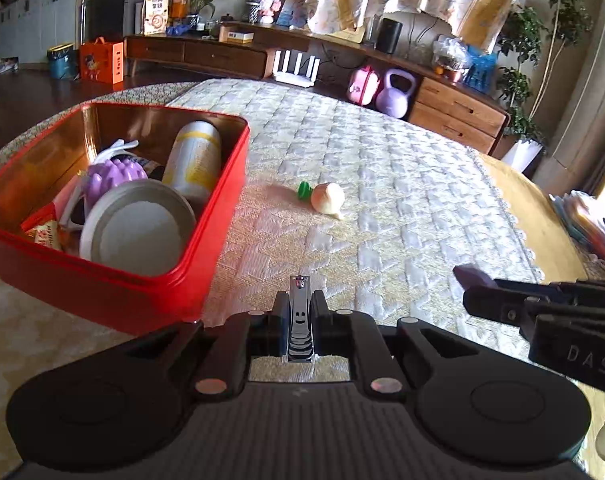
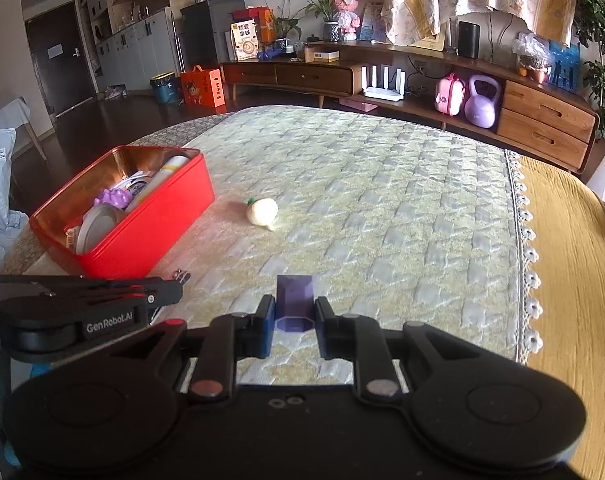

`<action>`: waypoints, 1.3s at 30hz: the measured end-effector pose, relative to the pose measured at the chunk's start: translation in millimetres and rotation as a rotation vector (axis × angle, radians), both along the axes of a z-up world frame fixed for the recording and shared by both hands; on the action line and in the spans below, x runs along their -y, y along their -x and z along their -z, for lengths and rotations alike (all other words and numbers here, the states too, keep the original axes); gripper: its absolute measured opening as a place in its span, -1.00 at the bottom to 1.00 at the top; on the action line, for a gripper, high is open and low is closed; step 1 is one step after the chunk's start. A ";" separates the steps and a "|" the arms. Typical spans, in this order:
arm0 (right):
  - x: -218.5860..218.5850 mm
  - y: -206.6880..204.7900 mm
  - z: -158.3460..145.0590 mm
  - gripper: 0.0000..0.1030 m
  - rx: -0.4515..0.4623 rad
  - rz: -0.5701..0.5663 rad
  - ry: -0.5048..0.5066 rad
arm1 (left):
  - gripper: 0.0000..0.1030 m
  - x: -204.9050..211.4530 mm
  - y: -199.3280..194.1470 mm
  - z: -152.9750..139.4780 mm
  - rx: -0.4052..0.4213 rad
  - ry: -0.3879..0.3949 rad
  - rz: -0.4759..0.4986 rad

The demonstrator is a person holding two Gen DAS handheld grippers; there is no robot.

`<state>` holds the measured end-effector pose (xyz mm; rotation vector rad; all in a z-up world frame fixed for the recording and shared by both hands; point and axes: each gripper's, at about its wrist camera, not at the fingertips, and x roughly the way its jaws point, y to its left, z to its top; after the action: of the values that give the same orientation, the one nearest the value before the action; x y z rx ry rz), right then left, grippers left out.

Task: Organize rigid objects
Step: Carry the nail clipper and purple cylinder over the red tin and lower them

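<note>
- The red tin (image 1: 114,284), an open rectangular box with a gold-toned inner wall, lay on the quilted cover (image 1: 382,184) ahead and to the left of the left gripper (image 1: 299,312). It held a round grey lid (image 1: 142,228), a pale can with yellow bands (image 1: 194,156) lying on its side, and a purple knobbed toy (image 1: 114,176); the items beneath these were too crowded to make out.
- The toy onion (image 1: 329,197), cream-coloured with a green top, lay alone on the cover, ahead of both grippers and to the right of the tin.
- The purple block (image 2: 294,300), faceted and dark violet, was clamped between the pads of the right gripper (image 2: 294,316) and projected forward past them; its rear part was hidden.
- The nail clipper (image 1: 300,316), chrome with a small smiling face on its lever, was clamped edgewise in the closed left gripper, its tip forward and its rear end hidden.
- Both grippers pointed forward and downward, side by side above the cover, each showing in the other's view; only a blue fragment showed at the edge of the right wrist view.
</note>
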<state>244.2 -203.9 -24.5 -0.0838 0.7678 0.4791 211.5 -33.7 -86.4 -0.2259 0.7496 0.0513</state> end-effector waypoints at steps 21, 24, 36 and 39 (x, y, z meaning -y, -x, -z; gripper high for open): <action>-59.4 42.8 -52.7 -0.62 0.096 -0.065 -0.032 | -0.79 -55.4 47.7 -72.2 0.100 -0.027 -0.017; -75.0 41.0 -54.9 -0.62 0.104 -0.084 -0.033 | -0.79 -70.2 49.1 -74.9 0.102 -0.021 -0.032; -142.0 26.9 -51.5 -0.62 0.135 -0.163 0.016 | -0.79 -128.1 45.0 -63.6 0.093 -0.076 -0.080; -156.0 18.0 -49.0 -0.62 0.138 -0.177 0.031 | -0.79 -140.1 38.4 -58.9 0.085 -0.097 -0.089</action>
<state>226.2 -47.9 24.5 -0.2127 0.6349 0.6233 173.2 106.3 -27.5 -0.1677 0.6501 0.1608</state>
